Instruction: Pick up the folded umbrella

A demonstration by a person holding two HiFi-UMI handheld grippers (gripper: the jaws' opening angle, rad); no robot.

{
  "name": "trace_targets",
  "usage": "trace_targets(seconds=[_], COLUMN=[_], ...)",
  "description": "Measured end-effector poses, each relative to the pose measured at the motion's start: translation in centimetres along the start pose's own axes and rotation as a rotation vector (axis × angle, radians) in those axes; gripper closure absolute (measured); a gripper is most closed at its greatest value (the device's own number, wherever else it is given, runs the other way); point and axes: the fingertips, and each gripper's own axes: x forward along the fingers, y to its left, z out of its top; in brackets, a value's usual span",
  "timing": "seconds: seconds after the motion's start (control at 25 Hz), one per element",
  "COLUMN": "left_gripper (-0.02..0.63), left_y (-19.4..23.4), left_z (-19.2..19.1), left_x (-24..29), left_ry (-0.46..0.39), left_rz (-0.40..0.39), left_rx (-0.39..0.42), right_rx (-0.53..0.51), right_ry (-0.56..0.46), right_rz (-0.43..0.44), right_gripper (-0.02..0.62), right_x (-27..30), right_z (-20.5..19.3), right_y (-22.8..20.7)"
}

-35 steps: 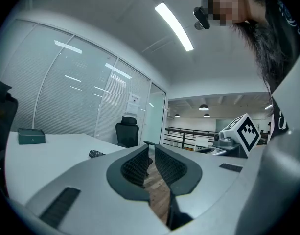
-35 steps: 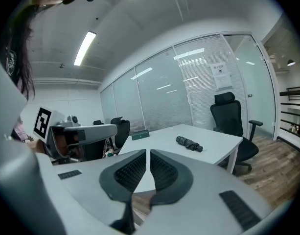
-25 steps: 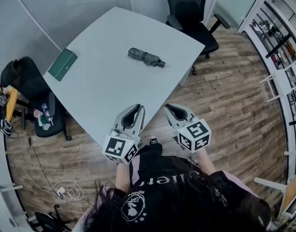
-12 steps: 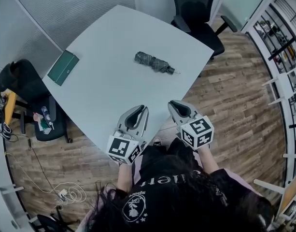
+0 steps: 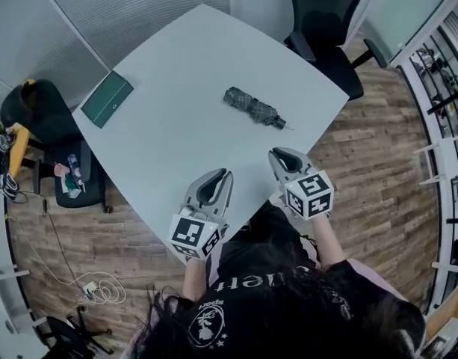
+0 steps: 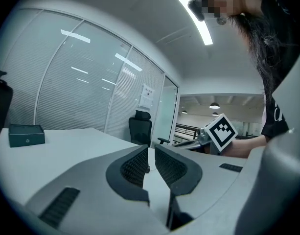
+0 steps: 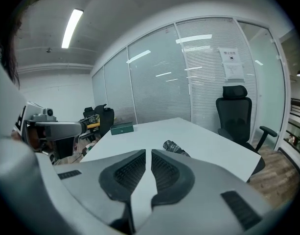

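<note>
Step in hand: the approach. You haven't reached the umbrella, and nothing is gripped.
Task's thing: the folded dark grey patterned fabric umbrella [image 5: 255, 108] lies flat on the white tabletop [image 5: 176, 137]. It is ahead of your right gripper [image 5: 285, 154] and apart from its tips, with its handle end turned toward that gripper's side.
Right gripper: the jaws are together with nothing between them. In the right gripper view the umbrella shows just beyond the tips and a little off the jaw line.
Left gripper [image 5: 217, 175]: the jaws are closed to a bare slit and empty. It sits over the near table edge, with the umbrella ahead and off to its right, farther away than from the right gripper.
Other things: a flat dark green box [image 5: 107, 99] sits well off to the left of the left gripper, near the far table corner. A black office chair [image 5: 326, 21] stands beyond the table. Neither looks to be in your way.
Next move: I judge the right gripper the nearer one. Spread its jaws first, carry it forward and down, and set them across the umbrella's width.
Watch for: the bundle is soft and rounded, so closing near its middle should keep it from tipping or slipping.
</note>
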Motion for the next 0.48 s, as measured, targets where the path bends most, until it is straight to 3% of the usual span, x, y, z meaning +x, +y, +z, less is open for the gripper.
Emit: trace_targets(seconds=[0.24, 0.48], left_gripper=[0.551, 0.551], left_y=[2.4, 4.7], left_z=[0.1, 1.2], left_x=[2.1, 4.0], left_ry=[0.016, 0.001], left_rz=[0.097, 0.227], left_rx=[-0.018, -0.033], right_rx=[0.019, -0.027], right_ry=[0.070, 0.182], right_rz=[0.076, 0.132], right_gripper=[0.554, 0.532], right_x=[6.1, 12.8], right_z=[0.2, -0.8], right_y=[-4.1, -8.1])
